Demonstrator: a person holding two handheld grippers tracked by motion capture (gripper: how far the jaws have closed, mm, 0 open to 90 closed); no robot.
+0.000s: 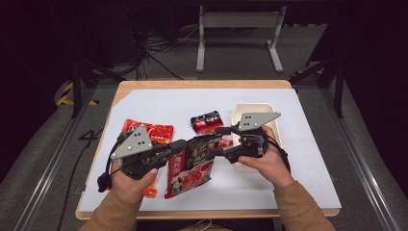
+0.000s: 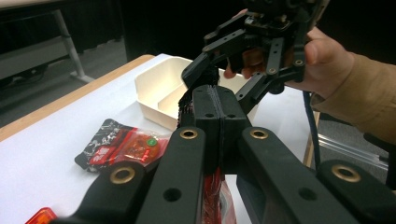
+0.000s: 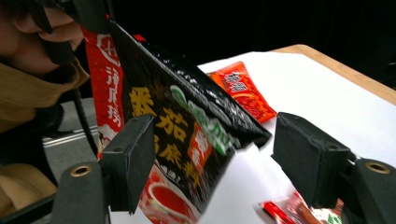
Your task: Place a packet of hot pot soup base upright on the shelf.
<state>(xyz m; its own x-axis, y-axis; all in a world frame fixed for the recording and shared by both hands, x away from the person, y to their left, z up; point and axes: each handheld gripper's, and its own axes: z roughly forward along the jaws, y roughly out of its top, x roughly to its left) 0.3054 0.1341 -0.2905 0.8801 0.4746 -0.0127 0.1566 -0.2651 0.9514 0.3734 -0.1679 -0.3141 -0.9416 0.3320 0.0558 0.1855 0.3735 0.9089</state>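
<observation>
- The left tongs (image 1: 180, 146), toward the surface's (image 1: 159, 98) front-left corner, are clenched on one edge of the black-and-red sauce packet (image 1: 195, 161); in the left gripper view the packet's edge (image 2: 212, 186) sits pinched between their pads. It hangs lifted over the front middle of the surface; a thin-edge grip like this could slip and let it drop
- The packet (image 3: 187, 135) passes between the right tongs' jaws in the right gripper view, hanging tilted; if it swings or twists, those jaws could close on air or crumple it
- The right tongs (image 1: 217, 150) stand released, jaws wide, touching nothing. Closing too near the left pads risks a clash
- The white tray (image 1: 262, 107) lies near the right edge, just behind the right tongs; a careless pull could knock it or the small packet (image 1: 206, 121) beside it
</observation>
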